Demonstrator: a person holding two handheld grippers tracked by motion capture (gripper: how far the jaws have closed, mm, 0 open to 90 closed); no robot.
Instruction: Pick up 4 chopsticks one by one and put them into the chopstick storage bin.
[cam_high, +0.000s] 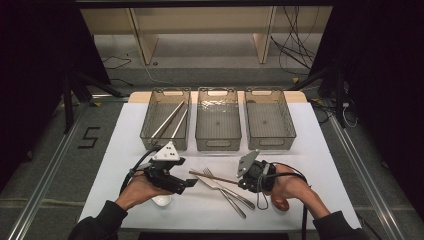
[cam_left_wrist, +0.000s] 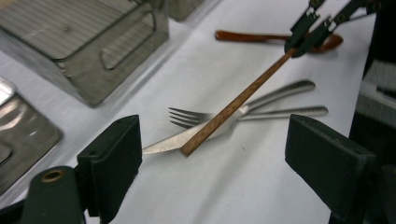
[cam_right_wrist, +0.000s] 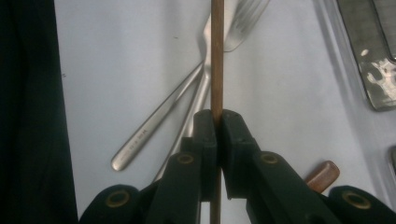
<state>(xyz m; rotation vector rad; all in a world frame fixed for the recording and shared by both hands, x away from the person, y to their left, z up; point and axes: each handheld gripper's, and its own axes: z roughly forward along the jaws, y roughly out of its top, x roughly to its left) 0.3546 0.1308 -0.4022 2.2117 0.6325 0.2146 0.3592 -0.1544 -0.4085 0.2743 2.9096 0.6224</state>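
Wooden chopstick (cam_right_wrist: 216, 56) clamped between the pads of the right gripper (cam_right_wrist: 218, 122), jaws pressed tight on it. Seen from the left gripper view, the stick (cam_left_wrist: 233, 106) slants down from that gripper (cam_left_wrist: 312, 31), free end low over the blade of a knife (cam_left_wrist: 187, 138). From the high view it (cam_high: 212, 177) sits over the middle of the table's near half, pointing toward the left gripper (cam_high: 191, 183).

Left gripper jaws stand wide apart, nothing between the pads; it faces the chopstick's free end, close to it.

Under the chopstick: knife and fork (cam_left_wrist: 201, 116) crossed on the white table (cam_high: 310, 150). Brown spoon (cam_left_wrist: 261, 36) lies beyond the right gripper, near the table's near right edge.

Three clear bins in a row along the far edge; left bin (cam_high: 150, 120) holds two chopsticks (cam_high: 170, 120).
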